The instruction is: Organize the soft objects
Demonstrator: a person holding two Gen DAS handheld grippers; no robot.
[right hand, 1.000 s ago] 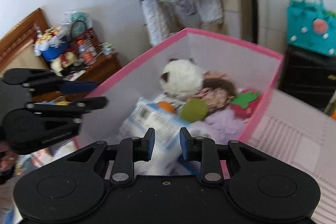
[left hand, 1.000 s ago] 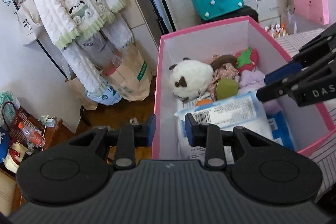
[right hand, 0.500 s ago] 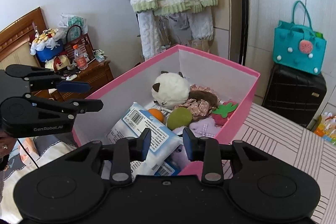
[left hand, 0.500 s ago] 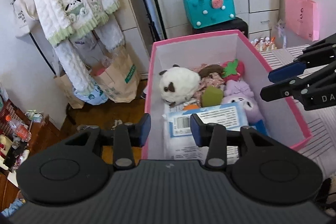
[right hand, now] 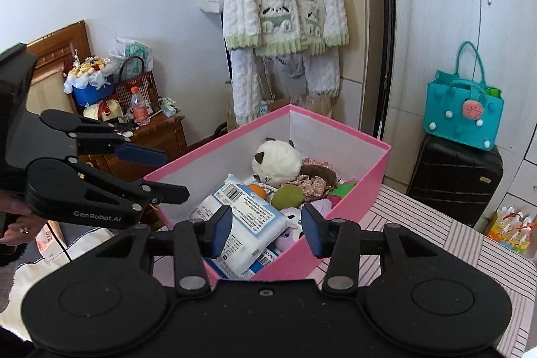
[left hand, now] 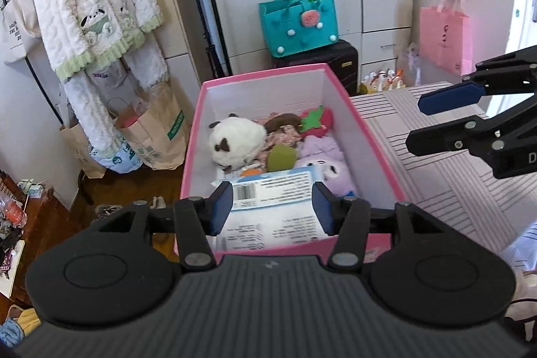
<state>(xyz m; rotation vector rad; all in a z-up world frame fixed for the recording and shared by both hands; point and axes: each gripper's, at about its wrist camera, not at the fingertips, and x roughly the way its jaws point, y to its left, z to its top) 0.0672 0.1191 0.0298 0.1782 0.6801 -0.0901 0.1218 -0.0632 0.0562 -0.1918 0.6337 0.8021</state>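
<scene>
Both tongs, left gripper [left hand: 272,212] and right gripper [right hand: 266,231], opening and empty above pink cardboard box [left hand: 376,150]; risk ahead: glossy white-blue plastic packet [left hand: 268,207] slipping from pads.

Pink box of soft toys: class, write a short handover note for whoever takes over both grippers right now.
Left gripper: jaws opening, nothing between them, above the near end of the pink box.
Right gripper: jaws opening, empty, beside the box.
In the box: white plush, green toy, purple plush, strawberry toy, white packet on top.
Done: these items are boxed.
Left: no loose soft items show in either view; look around.
</scene>
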